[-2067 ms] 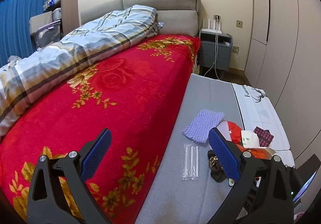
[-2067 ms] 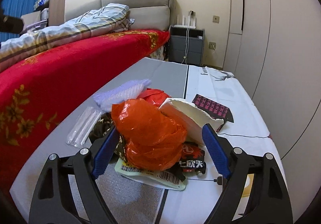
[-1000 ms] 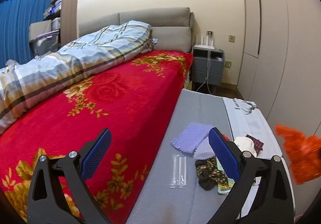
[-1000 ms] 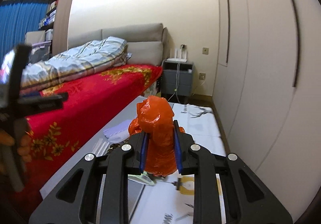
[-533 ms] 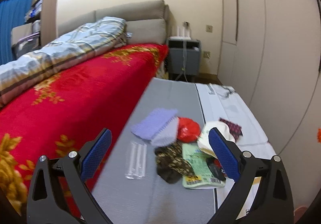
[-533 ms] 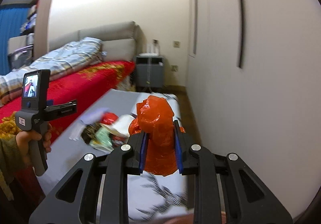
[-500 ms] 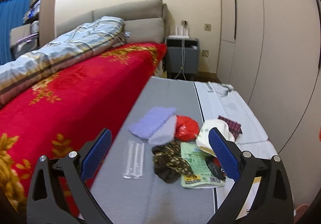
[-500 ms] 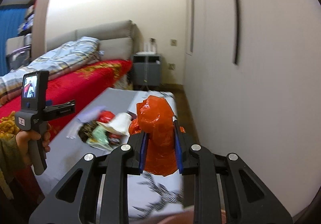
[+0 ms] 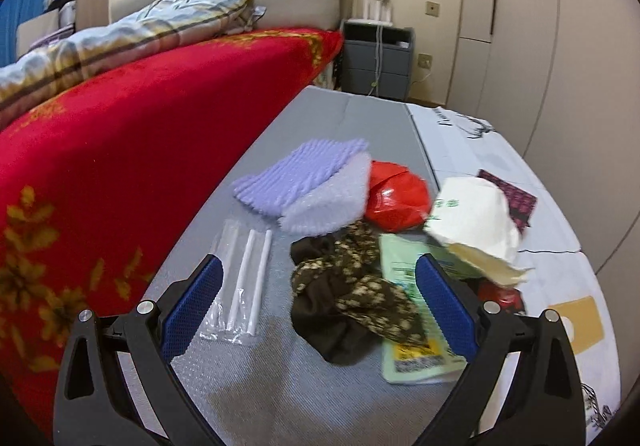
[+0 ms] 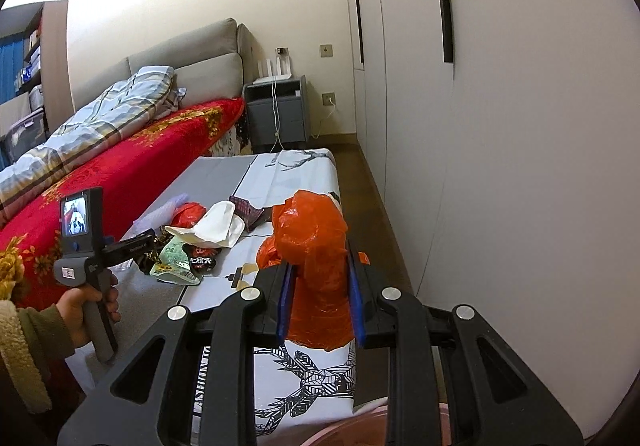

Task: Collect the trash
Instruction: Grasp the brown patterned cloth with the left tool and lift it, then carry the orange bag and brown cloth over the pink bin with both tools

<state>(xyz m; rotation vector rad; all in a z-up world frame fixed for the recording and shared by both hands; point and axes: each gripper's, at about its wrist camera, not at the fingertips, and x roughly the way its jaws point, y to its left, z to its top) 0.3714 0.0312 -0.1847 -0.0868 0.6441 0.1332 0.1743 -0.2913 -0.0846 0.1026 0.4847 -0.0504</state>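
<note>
Orange bag [image 10: 316,270]: crumpled plastic, pinched between right gripper [image 10: 320,302] pads, held off the table's right edge
Left gripper [image 9: 316,302]: jaws wide, nothing between, hanging over the trash pile
Pile on grey table [image 9: 248,398]: straw packet [image 9: 240,282], dark patterned wrapper [image 9: 352,298], green packet [image 9: 412,350], white paper [image 9: 476,222], red wrapper [image 9: 396,198], purple foam [image 9: 304,174]
Left hand [image 10: 86,310]: wraps gripper handle

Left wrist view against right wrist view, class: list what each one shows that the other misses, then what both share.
Only the left wrist view: the clear packet of white straws and the open left hand-held gripper above the litter.

Only the right wrist view: the crumpled orange plastic bag clamped in the right hand-held gripper, and a person's hand.

Both: the red shiny wrapper, crumpled white paper bag, green printed packet and red floral bedspread.
</note>
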